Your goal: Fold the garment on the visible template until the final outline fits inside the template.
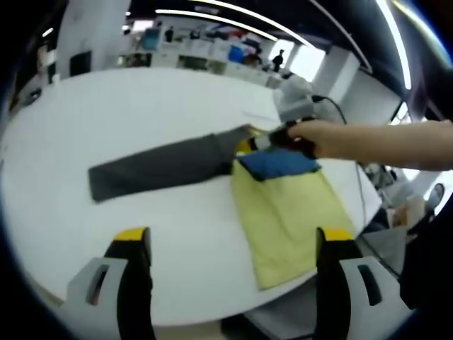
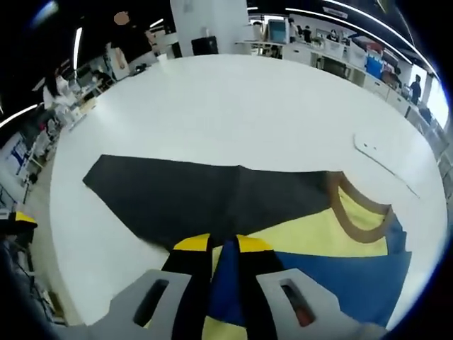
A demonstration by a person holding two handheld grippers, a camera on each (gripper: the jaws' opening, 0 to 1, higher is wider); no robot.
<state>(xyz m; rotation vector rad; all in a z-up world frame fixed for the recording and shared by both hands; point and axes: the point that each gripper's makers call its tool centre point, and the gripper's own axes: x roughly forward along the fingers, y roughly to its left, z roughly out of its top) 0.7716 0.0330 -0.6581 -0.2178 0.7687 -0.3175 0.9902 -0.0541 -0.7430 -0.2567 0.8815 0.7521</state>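
- Left gripper view: the left gripper (image 1: 233,248) hangs above the white table (image 1: 106,113), its two yellow-tipped jaws spread wide apart with nothing between them.
- The garment (image 1: 272,188) lies flat on the table beyond those jaws. Its pale yellow body reaches toward the table's near edge, a blue band crosses the body's far end, and a dark grey sleeve (image 1: 159,168) stretches away from the blue band across the table.
- A person's hand (image 1: 318,138) brings the right gripper (image 1: 265,140) in at the point where the sleeve meets the blue band; from here I cannot tell how its jaws stand.
- Beyond the table are desks and ceiling light strips, too blurred to detail.

- Right gripper view: the right gripper (image 2: 225,246) has its yellow-tipped jaws closed together on a raised fold of the garment's blue cloth (image 2: 333,280), which rises between them.
- Past the jaws the dark grey sleeve (image 2: 184,195) spreads flat over the table (image 2: 233,106), away from the blue cloth.
- Beside the sleeve, yellow fabric and a tan collar (image 2: 357,212) lie next to the blue cloth.
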